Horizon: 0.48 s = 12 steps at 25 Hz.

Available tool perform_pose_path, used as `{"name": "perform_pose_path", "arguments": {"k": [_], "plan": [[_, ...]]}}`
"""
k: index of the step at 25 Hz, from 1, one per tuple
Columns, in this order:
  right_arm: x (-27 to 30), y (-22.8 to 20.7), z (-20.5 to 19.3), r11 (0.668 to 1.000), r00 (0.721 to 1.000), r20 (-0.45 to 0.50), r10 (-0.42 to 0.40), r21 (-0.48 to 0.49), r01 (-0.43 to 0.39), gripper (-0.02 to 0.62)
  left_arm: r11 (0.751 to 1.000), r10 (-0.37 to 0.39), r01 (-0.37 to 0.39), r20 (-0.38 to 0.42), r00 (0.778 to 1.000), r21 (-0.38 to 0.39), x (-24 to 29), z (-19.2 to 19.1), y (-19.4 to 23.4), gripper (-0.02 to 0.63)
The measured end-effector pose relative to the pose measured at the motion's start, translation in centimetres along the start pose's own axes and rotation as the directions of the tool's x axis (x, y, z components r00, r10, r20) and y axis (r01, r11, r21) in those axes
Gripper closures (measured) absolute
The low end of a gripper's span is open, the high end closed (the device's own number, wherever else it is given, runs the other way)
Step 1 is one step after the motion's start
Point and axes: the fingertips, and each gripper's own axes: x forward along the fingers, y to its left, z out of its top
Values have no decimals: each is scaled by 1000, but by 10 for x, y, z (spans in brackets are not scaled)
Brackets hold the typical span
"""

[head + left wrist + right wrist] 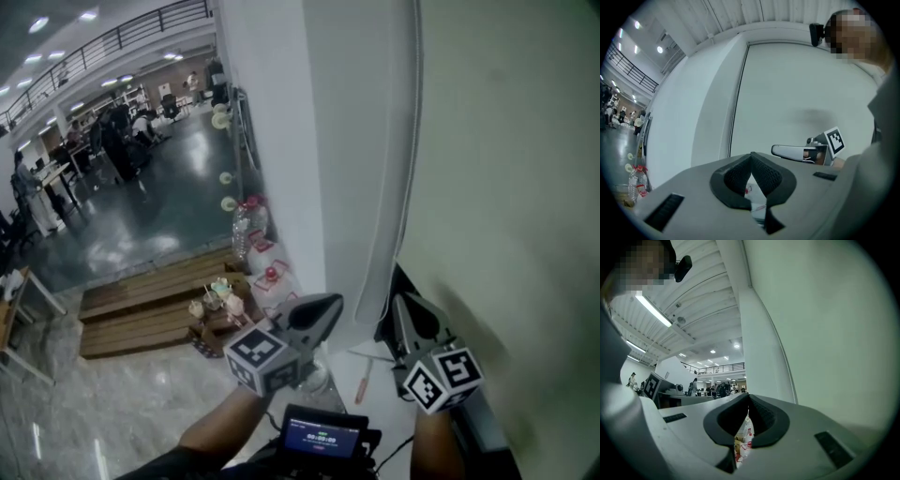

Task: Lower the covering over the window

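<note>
The window covering is a pale roller blind that fills the right of the head view. A thin cord hangs down its left edge. My left gripper is shut and empty, a little left of the cord's lower end. My right gripper is also shut and empty, close to the blind's bottom left corner beside the cord. In the left gripper view the blind, the cord and the right gripper lie ahead of the shut left gripper. The right gripper view shows its shut gripper beside the blind.
A white pillar stands left of the cord. Below it are bottles, cups and wooden pallets on a glossy floor. A red pen lies on the sill. A small screen sits at my chest. People stand far off in the hall.
</note>
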Motion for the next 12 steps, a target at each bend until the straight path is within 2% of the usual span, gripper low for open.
{"name": "perform_pose_path", "arguments": {"k": [5,12], "plan": [[21,-16,-1,999,999,-7,-52,-11,52,573,1000,-28,28,2,1000,-3,16,0,18,618],[51,-36,11,994,995,0,-103,-31,103,554,996,-81,80,23,996,26,35,19,42,618]]}}
